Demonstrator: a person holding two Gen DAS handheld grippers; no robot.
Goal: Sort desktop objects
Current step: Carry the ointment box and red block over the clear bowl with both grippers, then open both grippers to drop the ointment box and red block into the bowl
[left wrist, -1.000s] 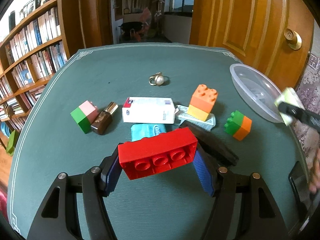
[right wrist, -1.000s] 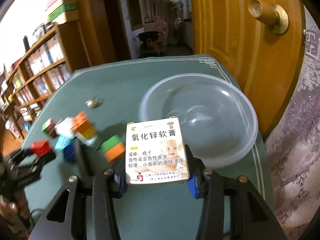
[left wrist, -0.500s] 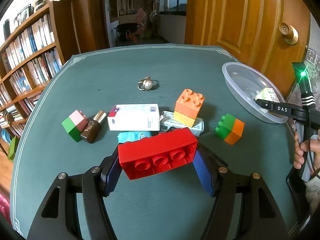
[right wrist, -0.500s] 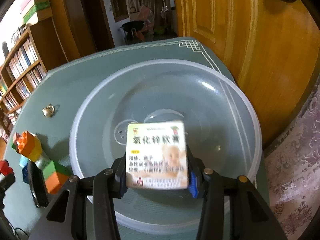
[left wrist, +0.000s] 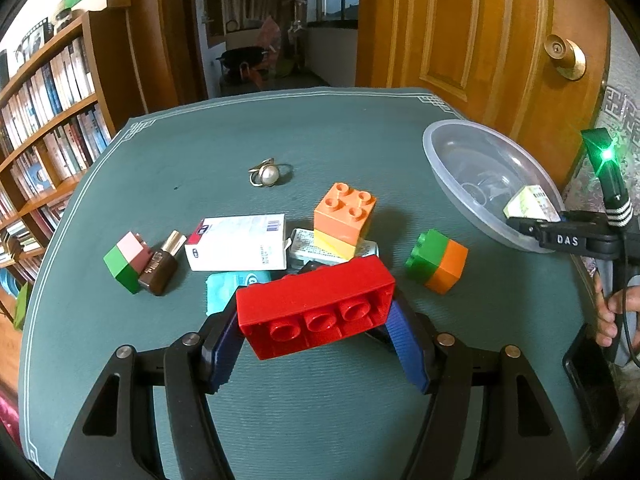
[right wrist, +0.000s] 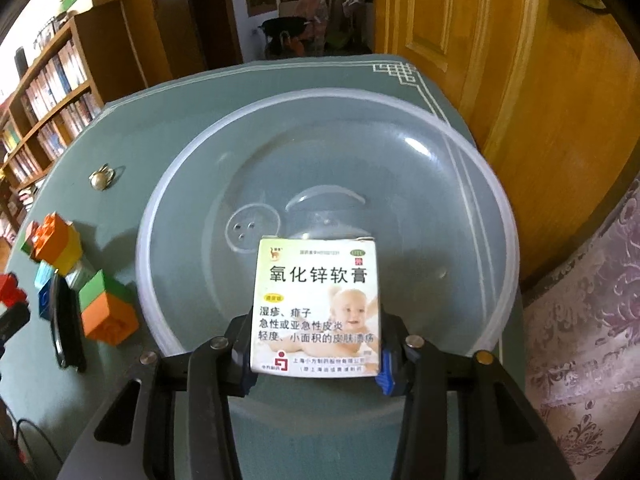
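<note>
Clearly, a small white and green cardboard ointment box [right wrist: 316, 308] with printed Chinese lettering was pinched between the blue pads of the right gripper [right wrist: 316, 350], and it was held over the near side of a wide, clear plastic bowl [right wrist: 496, 216], the landmark for what follows. The box's far edge was seen low inside the bowl; whether it touched the bottom could not be told.

Left of the bowl, a long red plastic building brick [left wrist: 316, 306] was clamped across its ends by the left gripper [left wrist: 316, 344], above the green table mat [left wrist: 192, 148]. Just left of the bowl lay a green and orange brick stack [left wrist: 436, 260]; further left, an orange and yellow brick stack [left wrist: 344, 216], a white carton [left wrist: 240, 242] and a brown bottle [left wrist: 162, 262]; furthest left, a green and pink brick [left wrist: 128, 262]. A pearl ring [left wrist: 266, 174] lay well left of the bowl, towards the mat's far edge.

Judged from this, the step in hand was the setting down of the box in the bowl. It would best be lowered until it rested on the bottom, then released by a gentle spreading of the jaws, so that the light bowl was not nudged. The gripper would best be lifted straight out, clear of the rim. The red brick would be better kept away until the bowl was free.
</note>
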